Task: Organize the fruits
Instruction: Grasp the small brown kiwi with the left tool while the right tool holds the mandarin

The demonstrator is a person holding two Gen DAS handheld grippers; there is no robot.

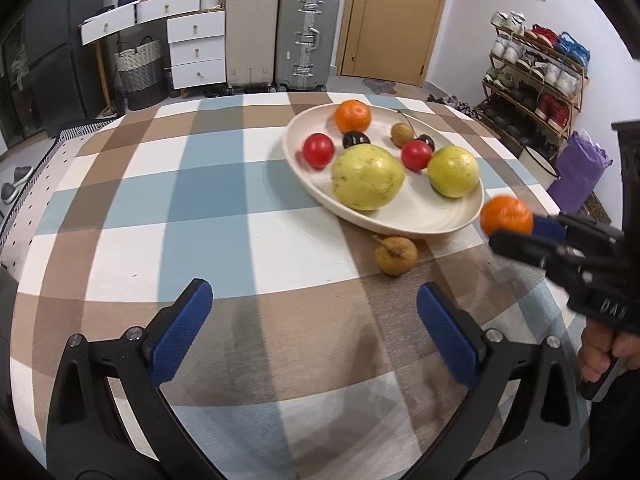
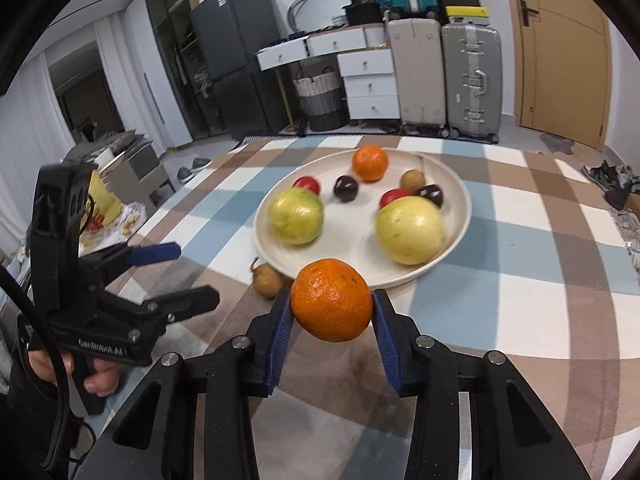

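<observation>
A cream plate (image 1: pixel 436 216) (image 2: pixel 456 184) on the checked tablecloth holds an orange (image 1: pixel 353 116), two yellow-green guavas (image 1: pixel 367 177) (image 1: pixel 453 171), two red fruits, dark fruits and a small brown longan. My right gripper (image 2: pixel 332 312) is shut on a second orange (image 2: pixel 331 300) (image 1: pixel 506 216), held above the table just in front of the plate's near rim. A brown longan (image 1: pixel 396 255) (image 2: pixel 267 279) lies on the cloth beside the plate. My left gripper (image 1: pixel 312 324) (image 2: pixel 192 276) is open and empty, above the cloth short of that longan.
Suitcases (image 1: pixel 308 32), white drawers and a woven basket stand behind the table. A shoe rack (image 1: pixel 536 80) stands at the right. The tablecloth (image 1: pixel 160 208) spreads wide to the left of the plate.
</observation>
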